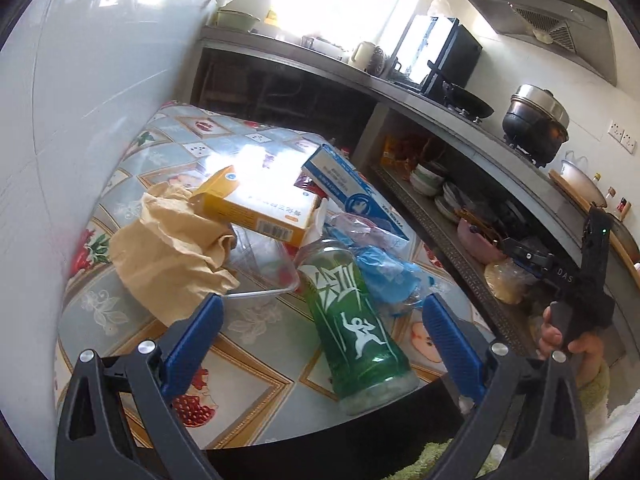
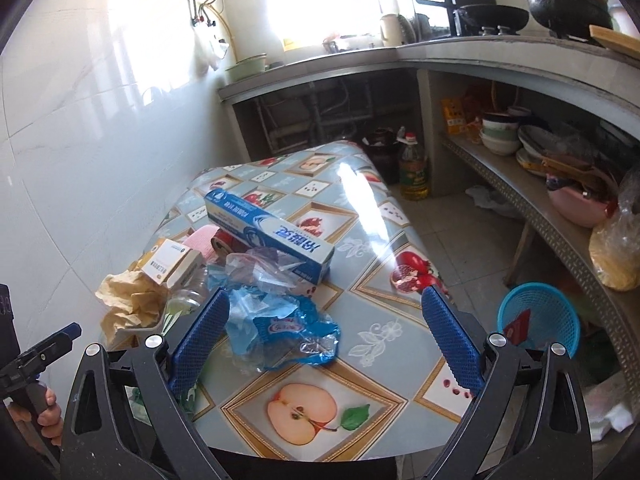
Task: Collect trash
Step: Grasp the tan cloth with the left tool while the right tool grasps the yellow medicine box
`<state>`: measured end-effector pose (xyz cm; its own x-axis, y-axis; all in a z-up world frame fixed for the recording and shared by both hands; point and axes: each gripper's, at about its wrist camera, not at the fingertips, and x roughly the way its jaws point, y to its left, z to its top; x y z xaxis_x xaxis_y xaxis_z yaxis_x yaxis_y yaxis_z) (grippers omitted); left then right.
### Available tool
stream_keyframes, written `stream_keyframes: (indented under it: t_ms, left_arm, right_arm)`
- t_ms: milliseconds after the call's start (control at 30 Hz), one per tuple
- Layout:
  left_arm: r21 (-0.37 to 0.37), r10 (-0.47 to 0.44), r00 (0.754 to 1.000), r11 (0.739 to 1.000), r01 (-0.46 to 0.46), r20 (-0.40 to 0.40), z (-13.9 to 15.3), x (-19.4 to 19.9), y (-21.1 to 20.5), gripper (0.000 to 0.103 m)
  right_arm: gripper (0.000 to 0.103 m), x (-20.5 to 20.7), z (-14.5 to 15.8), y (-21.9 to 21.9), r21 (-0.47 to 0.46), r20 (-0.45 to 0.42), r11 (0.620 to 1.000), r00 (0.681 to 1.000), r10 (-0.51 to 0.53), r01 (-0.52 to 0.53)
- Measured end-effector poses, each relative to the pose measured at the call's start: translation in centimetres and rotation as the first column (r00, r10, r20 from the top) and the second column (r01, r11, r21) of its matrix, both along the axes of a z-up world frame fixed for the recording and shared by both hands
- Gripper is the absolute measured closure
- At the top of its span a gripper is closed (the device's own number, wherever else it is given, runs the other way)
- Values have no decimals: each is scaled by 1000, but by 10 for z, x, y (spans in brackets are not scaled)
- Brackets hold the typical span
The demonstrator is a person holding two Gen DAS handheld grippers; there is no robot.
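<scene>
Looking along my left tongs (image 1: 322,344), I see both blue pads spread wide apart with nothing between them but air, poised over a green bottle (image 1: 356,332) lying on its side at the near edge of the surface (image 1: 256,320). Beyond the bottle sits the rest of the litter: a crumpled brown paper bag (image 1: 168,252), an orange carton (image 1: 260,208) leaning on it, a clear plastic tray (image 1: 264,272), and a long blue-and-white box (image 1: 352,192) behind a blue plastic wrapper (image 1: 384,268). My right tongs (image 2: 326,340) are likewise wide apart and empty, hanging just above that blue wrapper (image 2: 280,332), with the long box (image 2: 272,236) further back. Down on the floor to the right stands a small blue basket (image 2: 540,320) holding a red scrap.
</scene>
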<state>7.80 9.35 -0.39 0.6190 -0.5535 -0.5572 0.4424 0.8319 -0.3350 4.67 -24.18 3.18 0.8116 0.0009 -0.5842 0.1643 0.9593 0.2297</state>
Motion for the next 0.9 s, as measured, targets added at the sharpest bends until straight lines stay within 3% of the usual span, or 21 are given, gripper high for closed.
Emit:
stream_keyframes:
  t_ms: [100, 167, 233, 367, 533, 733, 900]
  left_arm:
    - [108, 55, 997, 992, -60, 47, 0, 13, -1, 6]
    - [189, 78, 989, 977, -101, 123, 2, 25, -3, 6]
    - [258, 82, 986, 959, -118, 148, 2, 43, -4, 6]
    - [392, 52, 993, 915, -91, 109, -8, 92, -12, 6]
    - [563, 12, 1000, 826, -24, 25, -35, 132, -28, 6]
    - [680, -24, 1000, 733, 11, 9, -57, 140, -39, 30]
    - [724, -22, 1000, 690, 12, 4, -67, 136, -41, 51]
  right_arm:
    - [15, 8, -4, 12, 9, -22, 999, 998, 51, -51]
    - [15, 14, -5, 22, 2, -29, 996, 996, 86, -86]
    - [15, 18, -5, 31, -4, -32, 993, 993, 116, -116]
    - [15, 26, -7, 46, -5, -38, 987, 986, 161, -161]
    - [15, 36, -15, 54, 8, -61, 982, 980, 188, -187]
    - [15, 48, -25, 56, 23, -92, 981, 977, 194, -193]
    - [15, 54, -25, 57, 29, -96, 980, 975, 200, -198]
